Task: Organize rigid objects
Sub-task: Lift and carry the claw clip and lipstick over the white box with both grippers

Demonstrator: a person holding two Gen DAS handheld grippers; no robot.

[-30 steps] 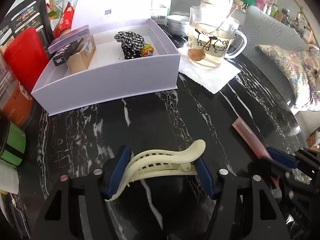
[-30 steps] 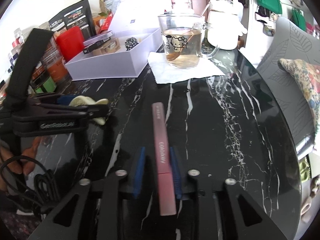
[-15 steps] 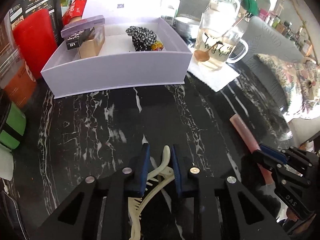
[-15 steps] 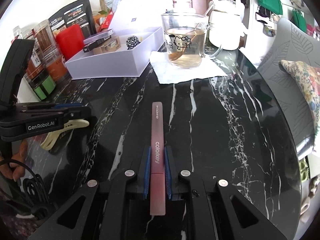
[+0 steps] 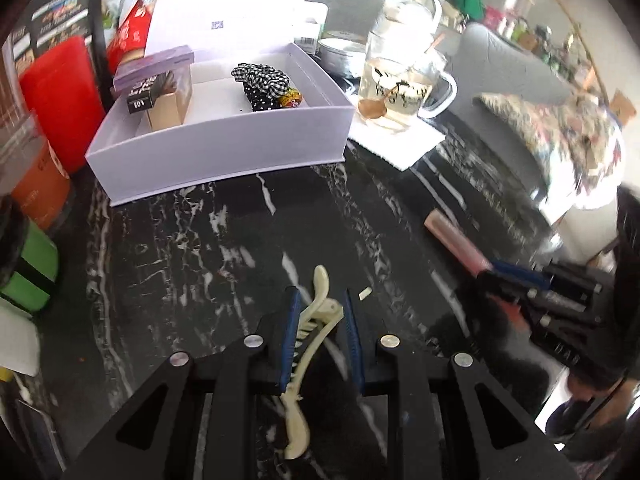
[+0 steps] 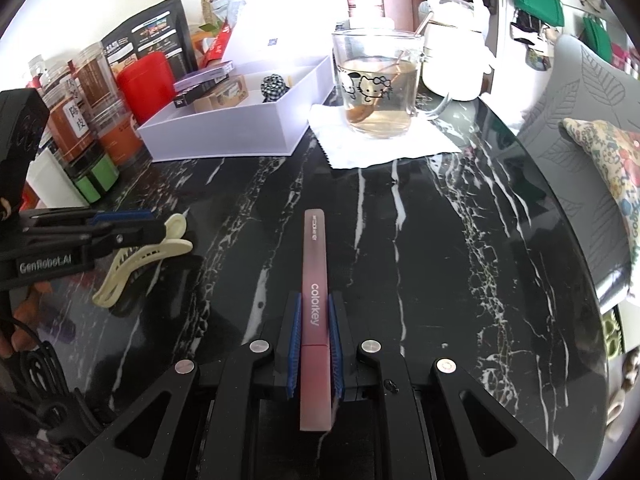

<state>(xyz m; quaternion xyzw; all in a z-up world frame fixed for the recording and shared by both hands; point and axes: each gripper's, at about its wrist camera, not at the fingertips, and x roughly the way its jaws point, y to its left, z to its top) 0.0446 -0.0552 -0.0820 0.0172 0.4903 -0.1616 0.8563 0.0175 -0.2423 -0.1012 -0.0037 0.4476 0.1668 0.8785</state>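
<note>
Between the left tool's point(image 5: 320, 312) pads sits the cream hair clip point(image 5: 310, 344), clamped.

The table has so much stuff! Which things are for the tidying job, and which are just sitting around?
For the job:
cream hair clip
pink colorkey tube
lavender box

Just sitting around:
Hello Kitty glass mug
white kettle
red canister
jars

One hair clip point(image 5: 310, 332), one lip-gloss tube point(image 6: 315, 312)
</note>
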